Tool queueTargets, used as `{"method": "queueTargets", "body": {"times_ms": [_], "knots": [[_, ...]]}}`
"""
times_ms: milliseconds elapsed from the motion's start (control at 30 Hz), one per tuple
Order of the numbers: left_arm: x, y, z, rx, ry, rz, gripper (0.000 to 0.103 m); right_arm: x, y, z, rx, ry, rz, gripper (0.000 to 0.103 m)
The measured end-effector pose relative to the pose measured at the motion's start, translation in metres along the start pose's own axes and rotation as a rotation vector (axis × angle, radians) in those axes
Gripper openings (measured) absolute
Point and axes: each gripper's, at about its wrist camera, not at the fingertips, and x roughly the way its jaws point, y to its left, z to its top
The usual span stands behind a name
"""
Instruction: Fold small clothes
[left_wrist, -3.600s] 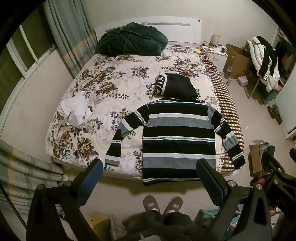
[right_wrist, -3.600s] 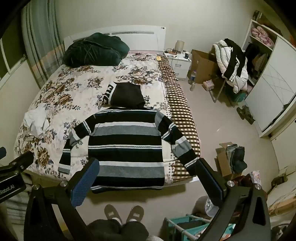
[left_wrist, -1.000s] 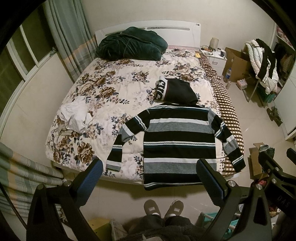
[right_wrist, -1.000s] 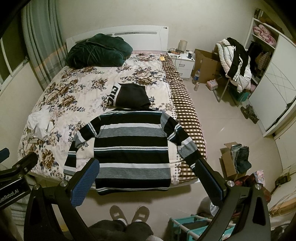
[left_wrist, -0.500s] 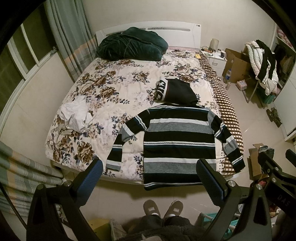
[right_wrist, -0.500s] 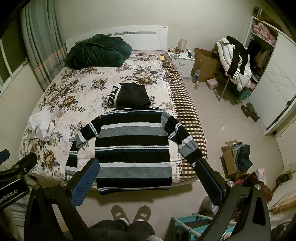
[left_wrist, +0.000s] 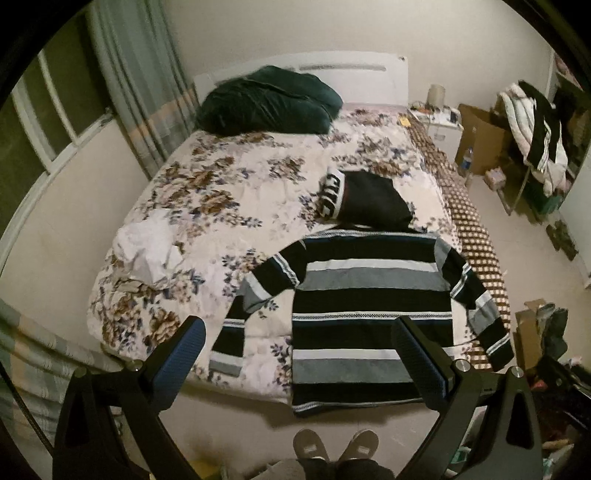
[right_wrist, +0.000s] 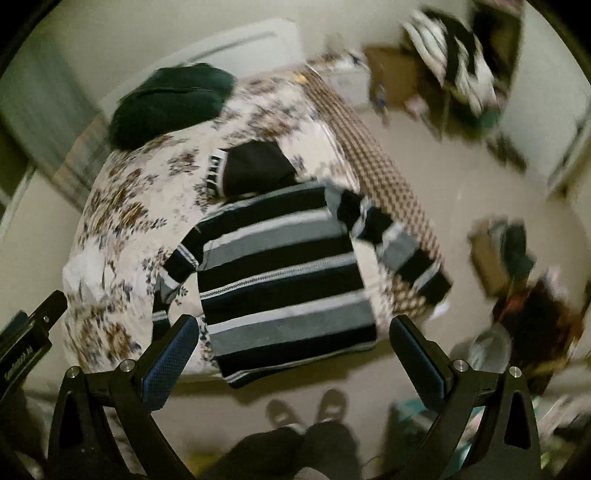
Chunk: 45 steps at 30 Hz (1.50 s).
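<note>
Right hand-held gripper swings and tilts, view blurring; both it and the left hand-held gripper gape, empty, nearing the black-grey-white striped knitted hoodie — folding unstarted.

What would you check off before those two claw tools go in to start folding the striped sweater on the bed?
1. Left gripper open and empty: ok.
2. Right gripper open and empty: ok.
3. Striped sweater lies flat, sleeves spread to the sides: ok.
4. Hem fully on the bed: not ok, the bottom edge hangs over the foot end.
5. Hood laid flat above the shoulders: ok.
6. Right camera view steady enough to aim: not ok, it is blurred and tilted.
</note>
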Motion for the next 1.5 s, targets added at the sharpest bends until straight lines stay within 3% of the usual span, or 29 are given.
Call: {"method": "queueTargets", "body": {"times_ms": [167,333,533,733,933,1133,1300,1500], "knots": [[0.086,-0.045,-0.014,0.056,0.082,-0.002,0.103,0.091,-0.064,-0.006,0.210,0.062,-0.010,0.103],[0.175,-0.108,-0.029,0.106,0.196,0.013,0.103,0.190,-0.157,-0.004,0.429,0.086,-0.004,0.103],[0.261,-0.181,-0.044,0.155,0.283,0.030,0.103,0.328,-0.272,0.005,0.732,0.075,0.055,0.103],[0.343,-0.244,-0.070,0.200,0.353,0.030,0.103,0.424,-0.361,-0.016,1.040,0.040,0.103,0.103],[0.387,-0.284,-0.086,0.242,0.374,0.049,0.103,0.472,-0.422,-0.055,1.244,-0.029,0.118,0.098],[0.419,-0.309,-0.091,0.260,0.381,0.062,0.103,0.515,-0.451,-0.068,1.359,-0.116,0.197,0.074],[0.437,-0.321,-0.091,0.266,0.390,0.069,0.103,0.526,-0.470,-0.068,1.423,-0.214,0.214,0.073],[0.448,-0.325,-0.093,0.262,0.392,0.054,0.103,0.529,-0.486,-0.074,1.462,-0.267,0.174,0.037]]}}
